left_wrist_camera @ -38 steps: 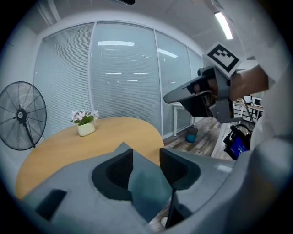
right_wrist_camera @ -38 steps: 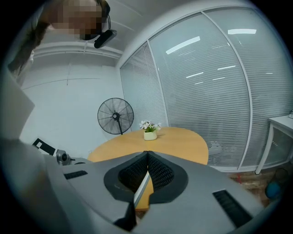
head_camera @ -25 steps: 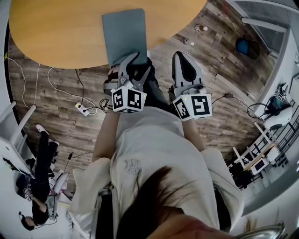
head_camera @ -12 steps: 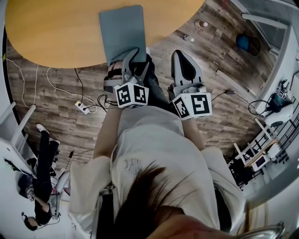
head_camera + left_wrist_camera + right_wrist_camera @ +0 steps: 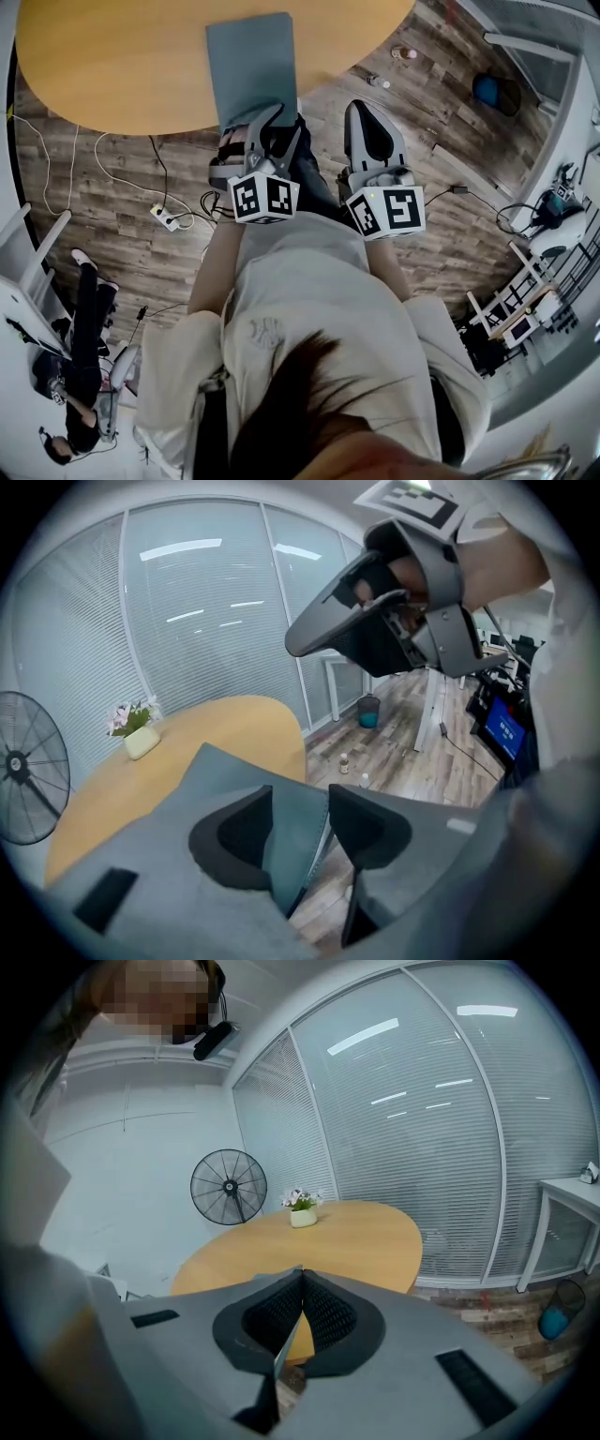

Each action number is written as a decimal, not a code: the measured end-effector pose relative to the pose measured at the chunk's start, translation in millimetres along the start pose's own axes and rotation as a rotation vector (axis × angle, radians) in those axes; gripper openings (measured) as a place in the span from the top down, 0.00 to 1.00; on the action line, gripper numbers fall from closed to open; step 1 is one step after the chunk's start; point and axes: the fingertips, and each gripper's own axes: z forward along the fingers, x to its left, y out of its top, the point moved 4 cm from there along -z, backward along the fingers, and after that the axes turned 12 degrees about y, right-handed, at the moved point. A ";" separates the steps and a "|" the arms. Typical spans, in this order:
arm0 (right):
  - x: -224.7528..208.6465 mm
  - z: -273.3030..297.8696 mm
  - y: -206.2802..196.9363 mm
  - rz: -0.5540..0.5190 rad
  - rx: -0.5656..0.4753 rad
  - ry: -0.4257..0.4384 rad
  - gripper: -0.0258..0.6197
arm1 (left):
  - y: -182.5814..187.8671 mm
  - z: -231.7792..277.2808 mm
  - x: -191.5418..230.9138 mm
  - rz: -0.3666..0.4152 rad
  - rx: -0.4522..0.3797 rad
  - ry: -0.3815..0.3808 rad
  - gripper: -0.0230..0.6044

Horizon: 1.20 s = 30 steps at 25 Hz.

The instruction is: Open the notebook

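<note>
Lying closed on wooden table (image 5: pixel 112 66), plain grey-blue notebook (image 5: pixel 251 66)

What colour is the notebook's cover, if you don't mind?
Grey-blue; the notebook shows best in the head view.

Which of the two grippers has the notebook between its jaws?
The left gripper: its jaws, which have just been closing, stand apart around the near edge of the notebook. The right gripper is shut, empty.
</note>
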 end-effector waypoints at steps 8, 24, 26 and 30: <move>6.7 4.3 7.7 -0.016 -0.008 0.007 0.96 | 2.1 -8.0 0.4 -0.017 -0.011 -0.010 0.80; 17.7 10.4 26.4 -0.043 -0.039 0.024 0.96 | 9.5 -30.0 25.4 -0.158 -0.020 0.043 0.92; 18.5 11.0 29.1 -0.049 -0.043 0.026 0.96 | 11.5 -35.9 31.7 -0.185 -0.029 0.061 0.92; 20.0 11.4 33.9 -0.040 -0.058 0.022 0.96 | 15.5 -48.6 43.5 -0.225 -0.045 0.104 0.92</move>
